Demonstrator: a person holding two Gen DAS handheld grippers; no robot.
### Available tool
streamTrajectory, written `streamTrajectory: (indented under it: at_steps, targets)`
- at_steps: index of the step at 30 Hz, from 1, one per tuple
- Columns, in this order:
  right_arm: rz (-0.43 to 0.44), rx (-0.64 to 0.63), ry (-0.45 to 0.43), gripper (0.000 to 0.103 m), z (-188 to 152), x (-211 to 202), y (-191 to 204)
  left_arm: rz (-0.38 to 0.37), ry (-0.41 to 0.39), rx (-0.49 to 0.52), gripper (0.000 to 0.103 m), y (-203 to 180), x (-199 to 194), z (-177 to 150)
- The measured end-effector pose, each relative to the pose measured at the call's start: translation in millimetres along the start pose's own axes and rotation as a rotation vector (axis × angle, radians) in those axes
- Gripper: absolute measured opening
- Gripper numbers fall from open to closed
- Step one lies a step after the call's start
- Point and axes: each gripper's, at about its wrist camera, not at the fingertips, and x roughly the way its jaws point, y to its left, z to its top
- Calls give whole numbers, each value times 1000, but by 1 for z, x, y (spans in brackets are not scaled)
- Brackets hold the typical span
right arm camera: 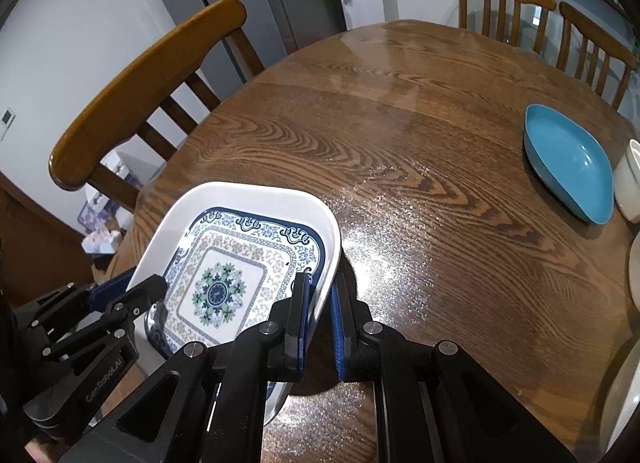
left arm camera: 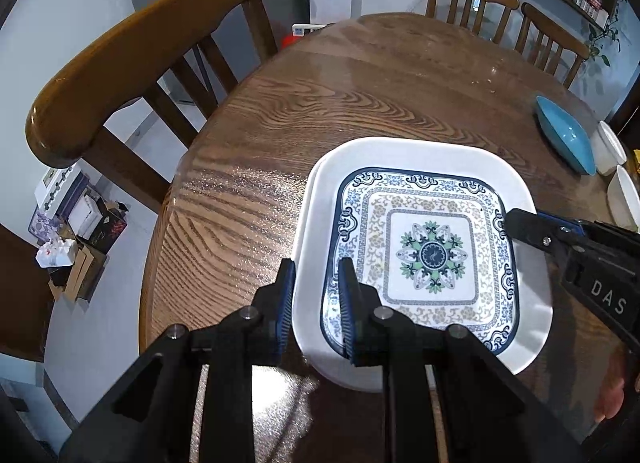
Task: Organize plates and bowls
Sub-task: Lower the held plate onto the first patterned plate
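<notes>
A square blue-and-white patterned plate (left arm camera: 432, 255) lies nested in a larger white square plate (left arm camera: 400, 155) near the table's left front edge. My left gripper (left arm camera: 316, 283) is shut on the stack's left rim. My right gripper (right arm camera: 320, 295) is shut on the opposite rim of the white plate (right arm camera: 240, 195), beside the patterned plate (right arm camera: 224, 283). Each gripper shows in the other's view: the right gripper (left arm camera: 516, 223) and the left gripper (right arm camera: 148, 287). A dark shadow under the stack's right edge suggests that it is just off the wood.
A blue dish (right arm camera: 568, 159) sits at the table's far right, with white bowls (right arm camera: 630, 183) beside it. In the left wrist view, the blue dish (left arm camera: 564, 139) and white bowls (left arm camera: 610, 147) sit the same way. Wooden chairs (left arm camera: 140, 55) ring the brown table (right arm camera: 400, 143). Boxes lie on the floor at the left.
</notes>
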Motion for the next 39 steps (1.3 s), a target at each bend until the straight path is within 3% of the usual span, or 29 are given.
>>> streamTrajectory:
  at_steps: [39]
  targets:
    - [-70, -65, 7, 12, 2, 14, 15, 20, 25, 9, 19, 2, 10, -1]
